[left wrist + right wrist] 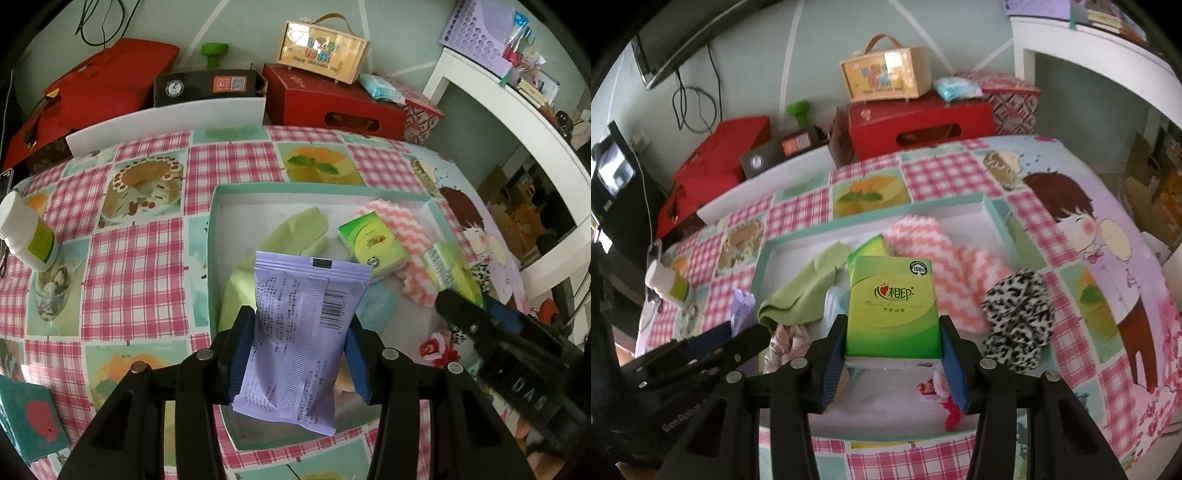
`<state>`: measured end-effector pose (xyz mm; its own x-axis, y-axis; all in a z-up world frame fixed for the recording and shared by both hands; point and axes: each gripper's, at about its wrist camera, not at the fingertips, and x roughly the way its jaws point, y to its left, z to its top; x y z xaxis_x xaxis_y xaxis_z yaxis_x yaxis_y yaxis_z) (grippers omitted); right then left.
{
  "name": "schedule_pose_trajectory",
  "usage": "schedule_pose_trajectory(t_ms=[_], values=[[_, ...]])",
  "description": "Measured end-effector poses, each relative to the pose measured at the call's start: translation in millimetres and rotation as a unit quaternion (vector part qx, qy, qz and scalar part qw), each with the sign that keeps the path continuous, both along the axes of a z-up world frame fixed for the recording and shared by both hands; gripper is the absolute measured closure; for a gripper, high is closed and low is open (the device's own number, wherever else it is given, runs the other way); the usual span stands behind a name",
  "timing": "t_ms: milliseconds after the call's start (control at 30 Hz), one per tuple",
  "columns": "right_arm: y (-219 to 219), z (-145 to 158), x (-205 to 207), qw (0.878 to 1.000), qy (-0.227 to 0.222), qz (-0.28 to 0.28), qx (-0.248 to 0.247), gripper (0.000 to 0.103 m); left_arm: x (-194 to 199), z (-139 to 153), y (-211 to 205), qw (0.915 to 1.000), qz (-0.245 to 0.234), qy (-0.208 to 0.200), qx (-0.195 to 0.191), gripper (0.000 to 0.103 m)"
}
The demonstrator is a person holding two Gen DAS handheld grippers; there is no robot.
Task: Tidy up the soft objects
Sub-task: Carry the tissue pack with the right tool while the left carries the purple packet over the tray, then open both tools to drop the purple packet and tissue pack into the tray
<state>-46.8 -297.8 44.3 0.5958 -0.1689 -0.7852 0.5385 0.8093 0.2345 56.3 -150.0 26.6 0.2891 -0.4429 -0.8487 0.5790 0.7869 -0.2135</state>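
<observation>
My left gripper [299, 334] is shut on a purple wipes pack [295, 343] and holds it above the teal-rimmed tray [214, 236]. My right gripper [893, 332] is shut on a green tissue pack [892, 306] over the same tray [993, 218]. In the tray lie a light green cloth [291, 230], a pink zigzag towel [406, 229] and a second green tissue pack [371, 240]. A leopard-print item [1019, 319] rests on the tray's right edge. The right gripper shows at the right of the left wrist view [491, 332].
A white bottle [26, 232] stands on the table's left. Red boxes [332, 103], a black box [207, 86] and a handled yellow case [325, 48] line the far edge. A white shelf [517, 110] stands to the right. A teal packet [29, 424] lies near left.
</observation>
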Motion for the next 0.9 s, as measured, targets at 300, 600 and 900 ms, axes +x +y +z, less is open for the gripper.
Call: schedule_pose_trajectory(t_ms=[300,600,900], values=[[9,-22,14,0.999,0.043,0.025,0.008,0.052,1,-13,-8,0.9997,-0.001,0.016,0.02,0.054],[8,-32,18,0.997,0.065,0.026,0.012,0.051,4,-19,-9,0.9989,0.002,0.032,0.035,0.052],[7,-30,17,0.997,0.071,0.015,0.004,0.039,9,-9,-1,0.9989,0.014,0.037,0.025,0.043]])
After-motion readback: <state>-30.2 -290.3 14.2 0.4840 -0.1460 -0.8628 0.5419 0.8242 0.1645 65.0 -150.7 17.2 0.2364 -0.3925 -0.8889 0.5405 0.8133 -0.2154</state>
